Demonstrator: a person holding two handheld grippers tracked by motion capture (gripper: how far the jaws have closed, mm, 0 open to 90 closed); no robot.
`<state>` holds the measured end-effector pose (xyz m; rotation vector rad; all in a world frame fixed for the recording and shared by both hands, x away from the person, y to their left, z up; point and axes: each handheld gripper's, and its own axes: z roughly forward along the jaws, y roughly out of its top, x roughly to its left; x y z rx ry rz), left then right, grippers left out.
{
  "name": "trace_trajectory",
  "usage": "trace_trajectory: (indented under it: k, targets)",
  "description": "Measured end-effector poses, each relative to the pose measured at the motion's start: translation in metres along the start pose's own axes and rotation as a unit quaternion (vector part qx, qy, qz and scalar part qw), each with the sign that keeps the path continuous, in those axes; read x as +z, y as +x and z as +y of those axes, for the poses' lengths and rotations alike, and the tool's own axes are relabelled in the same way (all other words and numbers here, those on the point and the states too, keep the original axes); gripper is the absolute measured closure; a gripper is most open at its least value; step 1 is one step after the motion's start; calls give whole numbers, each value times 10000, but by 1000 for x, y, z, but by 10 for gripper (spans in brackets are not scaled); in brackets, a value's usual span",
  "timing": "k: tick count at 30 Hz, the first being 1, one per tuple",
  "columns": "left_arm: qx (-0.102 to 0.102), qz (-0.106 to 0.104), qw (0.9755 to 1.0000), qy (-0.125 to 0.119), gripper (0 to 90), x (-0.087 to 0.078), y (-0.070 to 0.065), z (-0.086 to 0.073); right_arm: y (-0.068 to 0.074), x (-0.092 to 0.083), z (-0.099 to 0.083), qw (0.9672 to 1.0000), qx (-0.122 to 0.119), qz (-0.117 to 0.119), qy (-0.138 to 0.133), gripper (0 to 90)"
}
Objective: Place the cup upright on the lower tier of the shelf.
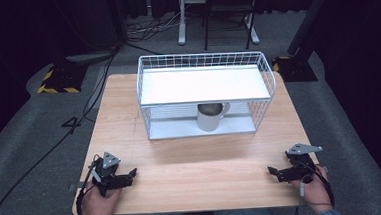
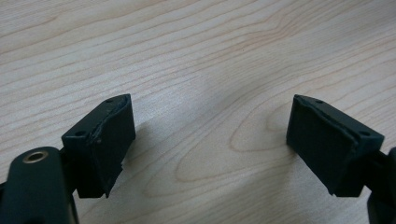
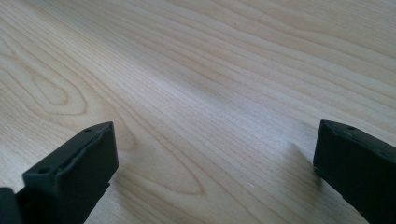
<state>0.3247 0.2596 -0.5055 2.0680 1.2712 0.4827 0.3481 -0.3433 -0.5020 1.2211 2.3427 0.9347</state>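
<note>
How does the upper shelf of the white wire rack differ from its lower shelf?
The upper shelf carries nothing, while the lower shelf holds a metal mug. The upper shelf is edged by a raised wire rail, while the lower shelf is open at the front. The upper shelf is brightly lit; the lower shelf lies partly in its shadow. Both belong to one white rack on the wooden table.

Ahead of my tongs: bare table (image 1: 192, 162).
Far half: wire rack (image 1: 205, 94), mug (image 1: 210, 116) on its lower shelf.

Grey carpet floor (image 1: 24, 132), dark curtains (image 1: 18, 28), a chair (image 1: 230, 10) behind.
</note>
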Motion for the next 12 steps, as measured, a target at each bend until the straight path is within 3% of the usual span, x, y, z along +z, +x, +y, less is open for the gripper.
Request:
trace_trajectory:
  k: [12]
  targets:
    - [5, -3, 10000, -2, 159, 0, 0, 0, 2, 3, -3, 9998, -8, -59, -163, 0]
